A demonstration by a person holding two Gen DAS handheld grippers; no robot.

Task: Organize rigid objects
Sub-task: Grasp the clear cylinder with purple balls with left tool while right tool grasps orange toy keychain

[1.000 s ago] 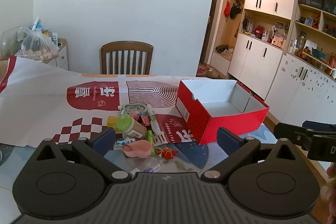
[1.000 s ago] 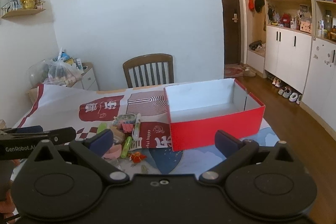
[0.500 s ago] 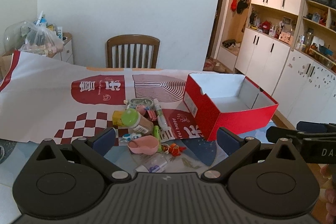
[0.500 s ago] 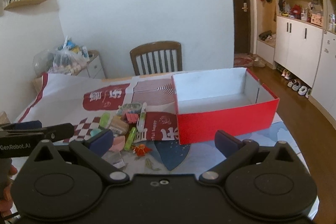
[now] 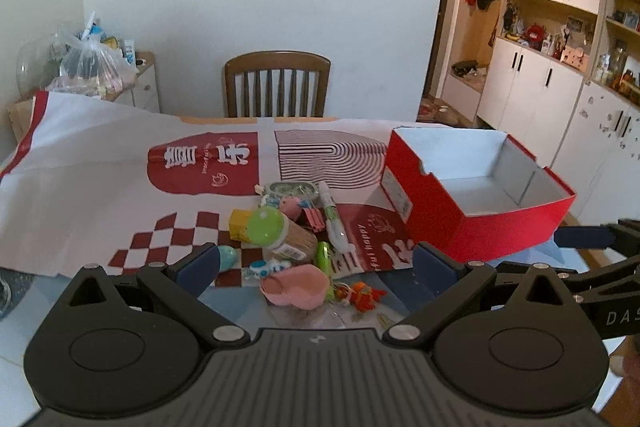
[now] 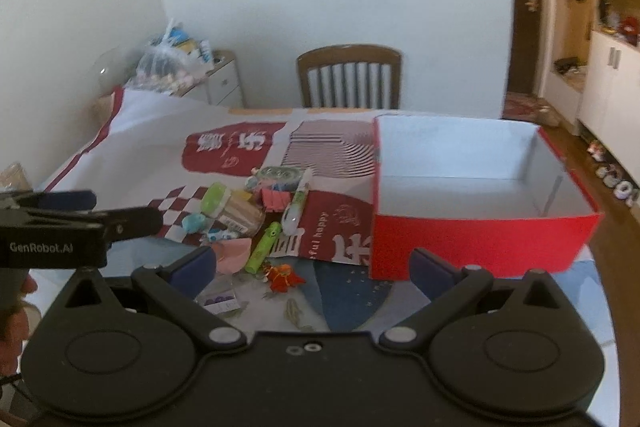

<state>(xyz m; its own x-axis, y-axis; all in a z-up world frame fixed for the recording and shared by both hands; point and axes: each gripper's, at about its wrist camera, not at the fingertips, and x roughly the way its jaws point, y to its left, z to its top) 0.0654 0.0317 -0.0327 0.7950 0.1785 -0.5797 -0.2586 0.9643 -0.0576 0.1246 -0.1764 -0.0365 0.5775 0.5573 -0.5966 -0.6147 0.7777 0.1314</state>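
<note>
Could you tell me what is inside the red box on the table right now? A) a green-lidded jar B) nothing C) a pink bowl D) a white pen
B: the red box shows only its bare white floor, while the small things lie on the table beside it.

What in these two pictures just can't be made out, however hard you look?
- Small clear packets at the near table edge: left wrist view, partly hidden behind the left gripper body.
- Pink dish: right wrist view, partly behind a finger of the right gripper.
- Label on the red box: left wrist view, print too small to read.
- Items in the pile: right wrist view, motion blur smears details.
</note>
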